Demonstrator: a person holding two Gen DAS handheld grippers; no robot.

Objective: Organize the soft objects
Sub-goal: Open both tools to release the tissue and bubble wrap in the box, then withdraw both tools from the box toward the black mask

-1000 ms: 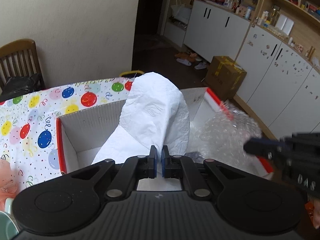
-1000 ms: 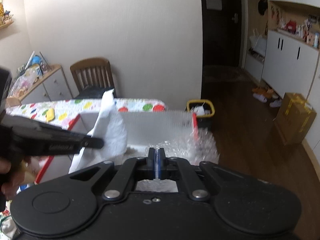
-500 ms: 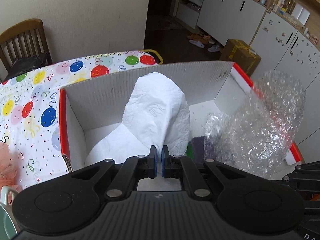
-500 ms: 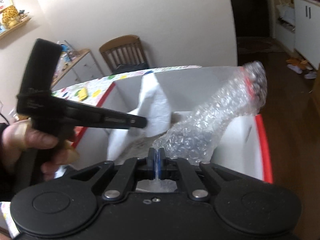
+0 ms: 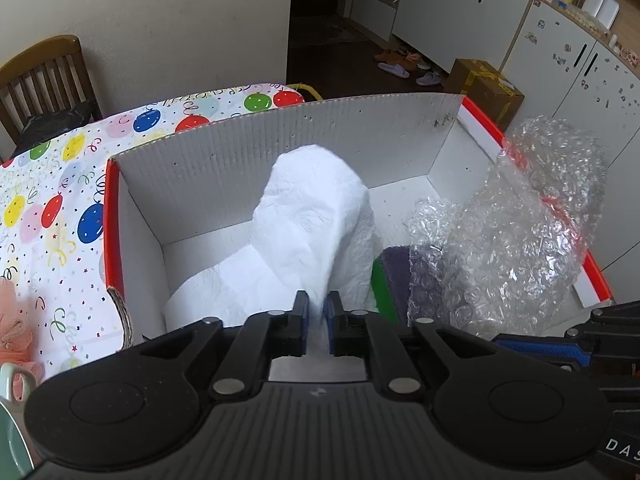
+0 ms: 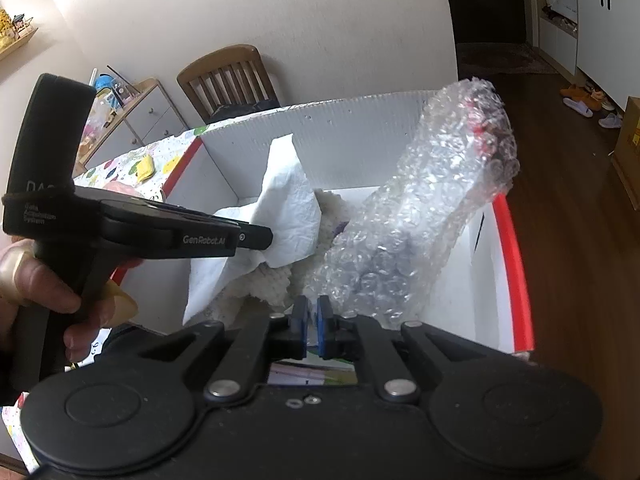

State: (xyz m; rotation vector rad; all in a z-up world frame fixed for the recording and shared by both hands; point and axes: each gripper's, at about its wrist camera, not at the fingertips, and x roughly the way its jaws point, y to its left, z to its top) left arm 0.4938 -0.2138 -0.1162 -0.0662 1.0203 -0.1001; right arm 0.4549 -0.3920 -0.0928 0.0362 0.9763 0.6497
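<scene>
My left gripper (image 5: 316,312) is shut on a white crumpled paper sheet (image 5: 308,232) and holds it inside a white corrugated box with red rims (image 5: 280,140). My right gripper (image 6: 313,314) has its jaws a narrow gap apart, at the base of a roll of clear bubble wrap (image 6: 424,216) that stands in the box; I cannot tell whether it still grips it. The bubble wrap (image 5: 516,232) also shows in the left wrist view, with purple and green soft items (image 5: 390,276) beside it. A cream fluffy cloth (image 6: 264,280) lies in the box. The left gripper (image 6: 256,238) shows from the side.
The box (image 6: 360,136) sits on a table with a balloon-print cloth (image 5: 52,192). A pink soft thing (image 5: 16,332) and a pale green cup (image 5: 12,432) are at its left. A wooden chair (image 6: 230,80) stands behind. A cardboard carton (image 5: 486,88) is on the floor.
Both grippers have come down into the box with the paper and the bubble wrap. The jaws of both now stand slightly wider apart than before.
</scene>
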